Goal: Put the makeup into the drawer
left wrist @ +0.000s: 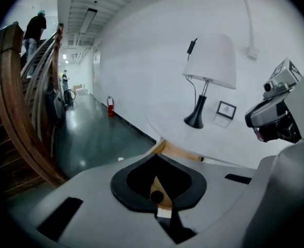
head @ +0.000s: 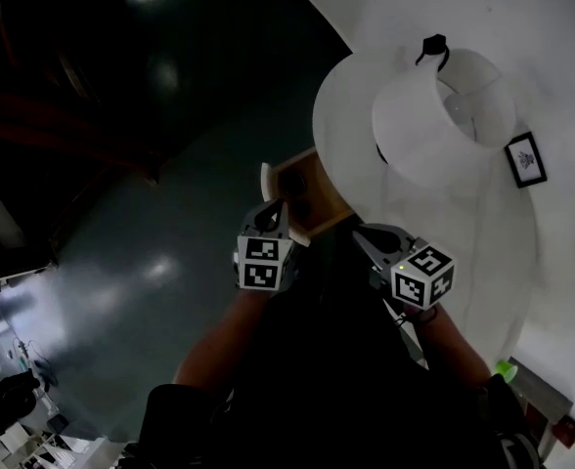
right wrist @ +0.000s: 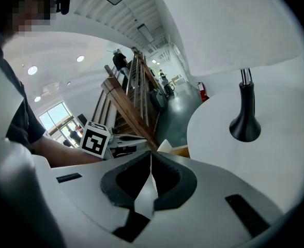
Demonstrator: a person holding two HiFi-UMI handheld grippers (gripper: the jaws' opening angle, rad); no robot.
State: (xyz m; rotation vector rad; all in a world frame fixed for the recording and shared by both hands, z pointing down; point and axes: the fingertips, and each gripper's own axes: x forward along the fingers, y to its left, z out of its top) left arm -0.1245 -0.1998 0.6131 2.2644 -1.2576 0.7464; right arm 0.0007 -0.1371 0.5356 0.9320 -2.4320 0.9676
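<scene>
An open wooden drawer [head: 317, 186] [left wrist: 179, 151] [right wrist: 181, 151] juts from under the round white table [head: 483, 252]. A small dark round thing [left wrist: 156, 195] lies in the drawer, seen through the gap behind my left fingertips. My left gripper [head: 274, 209] [left wrist: 156, 159] hangs just over the drawer's front, shut with nothing between its jaws. My right gripper [head: 362, 233] [right wrist: 151, 153] hangs beside it at the table's edge, and its tips meet on nothing. Each gripper shows in the other's view, the left gripper [right wrist: 122, 138] and the right gripper [left wrist: 274, 115].
A white-shaded lamp [head: 434, 115] [left wrist: 209, 61] on a black base [right wrist: 244, 126] and a small framed picture [head: 526, 158] [left wrist: 226, 109] stand on the table. A wooden stair rail [left wrist: 12, 112] [right wrist: 126, 107] rises on the left above a glossy dark floor [head: 141, 262].
</scene>
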